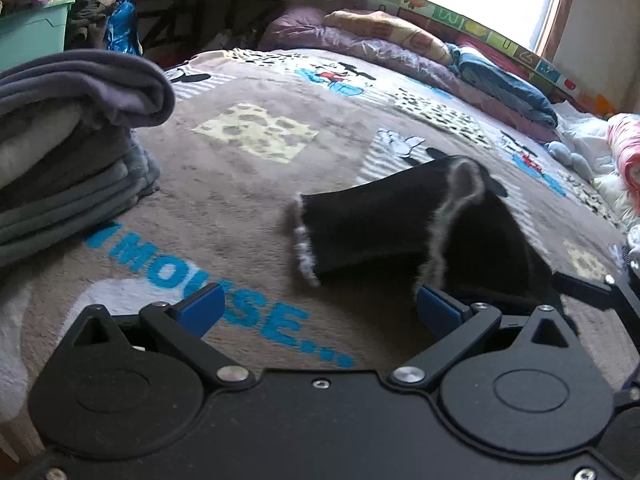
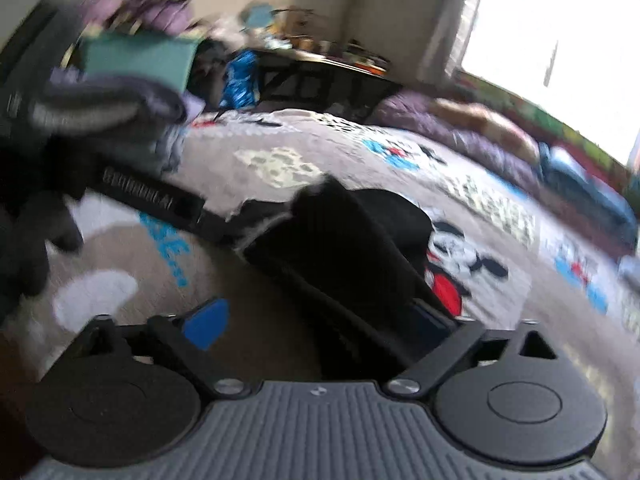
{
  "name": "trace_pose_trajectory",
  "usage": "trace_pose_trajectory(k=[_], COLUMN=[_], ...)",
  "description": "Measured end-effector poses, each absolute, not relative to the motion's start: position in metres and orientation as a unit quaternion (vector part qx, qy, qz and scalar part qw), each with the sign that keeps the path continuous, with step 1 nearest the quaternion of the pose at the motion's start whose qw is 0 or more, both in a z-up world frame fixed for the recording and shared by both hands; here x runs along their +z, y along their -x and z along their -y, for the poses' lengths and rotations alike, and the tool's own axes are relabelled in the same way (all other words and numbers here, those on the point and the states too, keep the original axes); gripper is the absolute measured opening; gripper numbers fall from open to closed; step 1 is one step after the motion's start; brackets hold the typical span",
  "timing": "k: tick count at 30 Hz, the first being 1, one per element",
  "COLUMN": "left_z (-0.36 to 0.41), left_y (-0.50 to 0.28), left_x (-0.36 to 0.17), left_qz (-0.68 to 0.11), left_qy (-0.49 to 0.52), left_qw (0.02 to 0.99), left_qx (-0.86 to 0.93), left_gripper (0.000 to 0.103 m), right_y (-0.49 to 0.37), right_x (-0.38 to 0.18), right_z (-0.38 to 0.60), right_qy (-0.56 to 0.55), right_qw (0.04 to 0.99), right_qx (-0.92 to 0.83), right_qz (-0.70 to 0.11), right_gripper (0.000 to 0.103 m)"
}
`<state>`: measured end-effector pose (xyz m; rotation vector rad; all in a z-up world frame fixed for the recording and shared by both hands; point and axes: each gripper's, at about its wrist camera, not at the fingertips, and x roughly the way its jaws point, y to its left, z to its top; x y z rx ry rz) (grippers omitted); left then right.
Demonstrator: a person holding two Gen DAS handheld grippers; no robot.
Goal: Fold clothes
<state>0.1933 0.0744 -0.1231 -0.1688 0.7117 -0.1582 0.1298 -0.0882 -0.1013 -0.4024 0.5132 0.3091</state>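
A black garment (image 1: pixel 380 232) with a fuzzy grey inner lining lies rumpled on the Mickey Mouse blanket (image 1: pixel 240 184). My left gripper (image 1: pixel 320 308) is open just in front of it. Its right blue pad (image 1: pixel 440 308) sits at the garment's near edge, and the left pad is over bare blanket. In the blurred right wrist view, the black garment (image 2: pixel 352 240) runs across the right finger of my open right gripper (image 2: pixel 320 322). The left blue pad (image 2: pixel 206 324) is free. Part of the left gripper's body (image 2: pixel 152 196) shows at the left.
A stack of folded grey and purple clothes (image 1: pixel 72 140) stands on the bed's left side. Rolled purple and blue bedding (image 1: pixel 400 52) lines the far edge under the window. A teal bin (image 1: pixel 32 36) and a cluttered table stand beyond the bed.
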Motion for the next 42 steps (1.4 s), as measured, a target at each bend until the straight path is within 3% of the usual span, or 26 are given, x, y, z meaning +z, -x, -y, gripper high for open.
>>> trace_pose_trajectory(k=[6, 10, 15, 29, 42], left_z=[-0.087, -0.093, -0.097, -0.09, -0.069], left_y=[-0.202, -0.202, -0.2, -0.192, -0.19], left_x=[-0.132, -0.133, -0.128, -0.121, -0.122], left_qz=[-0.356, -0.351, -0.339, -0.326, -0.33], left_qy=[0.112, 0.131, 0.147, 0.172, 0.152], left_qw=[0.924, 0.923, 0.924, 0.922, 0.923], left_qx=[-0.079, -0.086, -0.098, -0.118, -0.129], left_gripper=[0.103, 0.103, 0.103, 0.103, 0.103], right_y=[-0.151, -0.163, -0.163, -0.116, -0.072], right_x=[-0.124, -0.132, -0.116, -0.07, -0.141], right_z=[0.055, 0.044, 0.063, 0.227, 0.346], right_qy=[0.303, 0.318, 0.252, -0.117, -0.407], right_qw=[0.915, 0.91, 0.936, 0.981, 0.902], right_qx=[0.143, 0.142, 0.128, 0.038, -0.055], right_qz=[-0.225, -0.227, -0.211, -0.148, -0.131], right_gripper=[0.075, 0.032, 0.014, 0.01, 0.01])
